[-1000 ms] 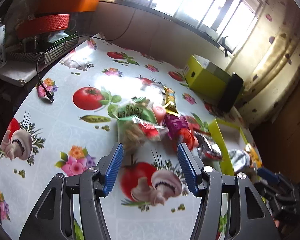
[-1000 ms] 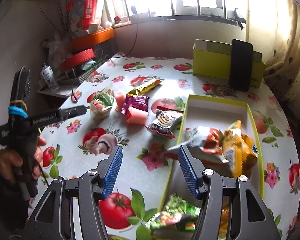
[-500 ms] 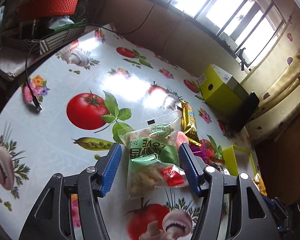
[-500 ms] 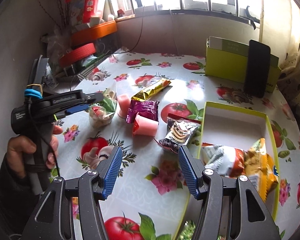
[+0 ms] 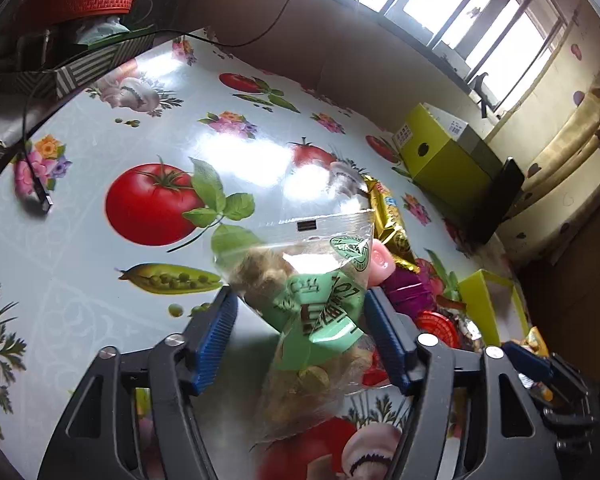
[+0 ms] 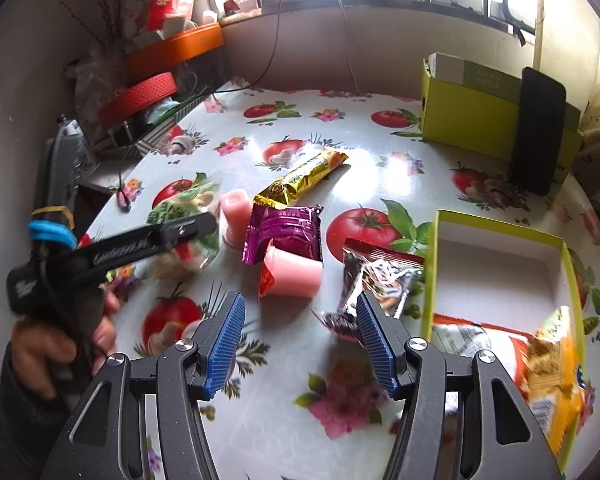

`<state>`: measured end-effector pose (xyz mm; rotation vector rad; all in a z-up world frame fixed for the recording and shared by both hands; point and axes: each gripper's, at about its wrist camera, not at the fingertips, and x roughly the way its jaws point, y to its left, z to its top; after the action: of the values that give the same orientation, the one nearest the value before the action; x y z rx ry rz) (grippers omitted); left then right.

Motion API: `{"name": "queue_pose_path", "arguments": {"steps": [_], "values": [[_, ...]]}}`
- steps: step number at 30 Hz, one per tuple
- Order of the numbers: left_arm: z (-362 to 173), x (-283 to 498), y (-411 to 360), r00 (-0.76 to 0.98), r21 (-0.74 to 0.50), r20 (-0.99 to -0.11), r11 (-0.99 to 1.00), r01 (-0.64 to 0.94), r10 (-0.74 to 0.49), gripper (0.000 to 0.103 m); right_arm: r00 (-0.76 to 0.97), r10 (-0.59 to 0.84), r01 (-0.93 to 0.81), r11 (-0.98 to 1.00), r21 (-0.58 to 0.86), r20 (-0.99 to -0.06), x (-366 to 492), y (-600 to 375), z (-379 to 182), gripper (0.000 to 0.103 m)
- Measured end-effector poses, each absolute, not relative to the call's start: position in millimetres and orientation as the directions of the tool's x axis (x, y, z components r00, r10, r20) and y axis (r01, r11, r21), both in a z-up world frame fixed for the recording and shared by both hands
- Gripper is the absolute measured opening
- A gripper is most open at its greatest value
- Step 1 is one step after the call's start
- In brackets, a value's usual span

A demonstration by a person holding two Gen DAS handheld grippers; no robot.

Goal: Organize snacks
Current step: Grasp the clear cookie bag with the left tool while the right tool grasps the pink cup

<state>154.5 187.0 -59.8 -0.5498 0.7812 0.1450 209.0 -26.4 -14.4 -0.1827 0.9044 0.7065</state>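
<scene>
Near the left edge of the desk (image 6: 284,432), covered in glossy oilcloth printed with tomatoes and mushrooms, the left tool (image 5: 298,322) tilts steeply downward, gripped by a hand (image 6: 56,344) in a dark sleeve. Its ribbed blue pads (image 5: 216,332) are closing around a clear crinkly plastic bag of pale snacks with a green label (image 5: 320,304); the bag sits between them, touching the right pad, with a gap at the left one. The right tool (image 6: 300,332) also points down, jaws wide and holding nothing, above bare oilcloth. Just beyond its tips lie a pink plastic jelly cup (image 6: 292,274) on its side and a crumpled silver foil packet (image 6: 376,276). An open yellow-green cardboard box (image 6: 500,232) sits toward the right edge.
</scene>
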Motion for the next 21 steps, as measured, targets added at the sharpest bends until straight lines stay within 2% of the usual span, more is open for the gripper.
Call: {"name": "queue_pose_path", "arguments": {"steps": [1, 15, 17, 18, 21], "values": [[-60.3, 153.5, 185.9, 0.699, -0.391, -0.714, 0.857, -0.335, -0.052, 0.051, 0.408, 0.483, -0.632, 0.762, 0.142, -0.775, 210.9, -23.4, -15.8, 0.057], [-60.2, 142.7, 188.9, 0.71, -0.395, -0.703, 0.856, -0.333, -0.049, 0.049, 0.356, 0.419, -0.61, 0.781, 0.131, -0.835, 243.1, 12.3, -45.1, 0.058], [-60.0, 142.5, 188.7, 0.71, -0.392, -0.702, 0.858, -0.33, -0.048, 0.049, 0.351, 0.421, -0.616, 0.776, 0.132, -0.837, 244.0, 15.6, -46.7, 0.05], [-59.8, 142.3, 188.6, 0.711, -0.393, -0.701, 0.859, -0.328, -0.049, 0.049, 0.347, 0.418, -0.62, 0.774, 0.129, -0.84, 243.1, 17.5, -47.8, 0.042], [-58.8, 141.8, 187.7, 0.715, -0.392, -0.698, 0.862, -0.323, -0.049, 0.049, 0.353, 0.424, -0.638, 0.761, 0.117, -0.834, 236.8, 19.4, -47.7, 0.041]]}}
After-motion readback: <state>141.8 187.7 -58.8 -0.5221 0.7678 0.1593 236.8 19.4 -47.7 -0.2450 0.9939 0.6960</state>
